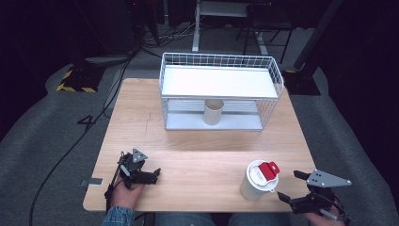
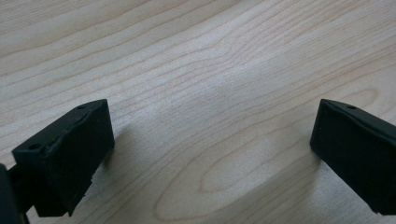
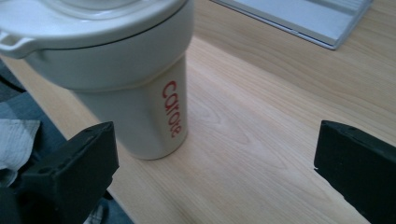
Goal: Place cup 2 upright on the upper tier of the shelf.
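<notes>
One red "carote" on tumbler [image 3: 135,93]

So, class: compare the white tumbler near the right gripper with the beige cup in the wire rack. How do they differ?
The tumbler has a white lid with a red flap; the beige cup is open-topped. The tumbler stands on the bare table by the right gripper; the cup sits on the lower shelf of the wire rack. The tumbler bears red lettering; the cup looks plain. Both stand upright.
</notes>
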The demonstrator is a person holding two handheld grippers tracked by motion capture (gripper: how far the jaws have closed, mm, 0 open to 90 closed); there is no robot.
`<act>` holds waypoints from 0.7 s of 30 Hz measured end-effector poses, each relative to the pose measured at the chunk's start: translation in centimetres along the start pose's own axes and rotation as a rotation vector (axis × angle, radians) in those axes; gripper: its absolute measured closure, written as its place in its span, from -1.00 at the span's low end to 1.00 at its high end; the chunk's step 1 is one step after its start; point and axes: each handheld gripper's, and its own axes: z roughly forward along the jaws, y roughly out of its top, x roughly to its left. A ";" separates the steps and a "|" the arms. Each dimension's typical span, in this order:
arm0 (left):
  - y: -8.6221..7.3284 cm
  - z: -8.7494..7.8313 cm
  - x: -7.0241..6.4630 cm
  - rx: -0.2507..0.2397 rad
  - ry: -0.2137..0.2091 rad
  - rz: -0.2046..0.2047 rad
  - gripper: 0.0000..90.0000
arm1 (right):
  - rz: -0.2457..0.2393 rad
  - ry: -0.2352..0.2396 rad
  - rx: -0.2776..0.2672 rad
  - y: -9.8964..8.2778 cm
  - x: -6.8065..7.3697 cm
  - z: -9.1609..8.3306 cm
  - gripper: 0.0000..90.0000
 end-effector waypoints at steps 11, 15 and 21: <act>0.1 0.1 0.1 0.002 0.007 0.000 -0.99 | -0.012 0.065 -0.022 0.4 1.1 0.9 -1.00; 0.1 0.1 0.1 0.002 0.007 0.001 -0.99 | -0.017 0.097 -0.034 0.5 1.5 1.6 -1.00; 0.1 0.1 0.1 0.000 0.014 -0.004 -0.99 | -0.005 0.110 -0.071 0.7 1.9 2.3 -1.00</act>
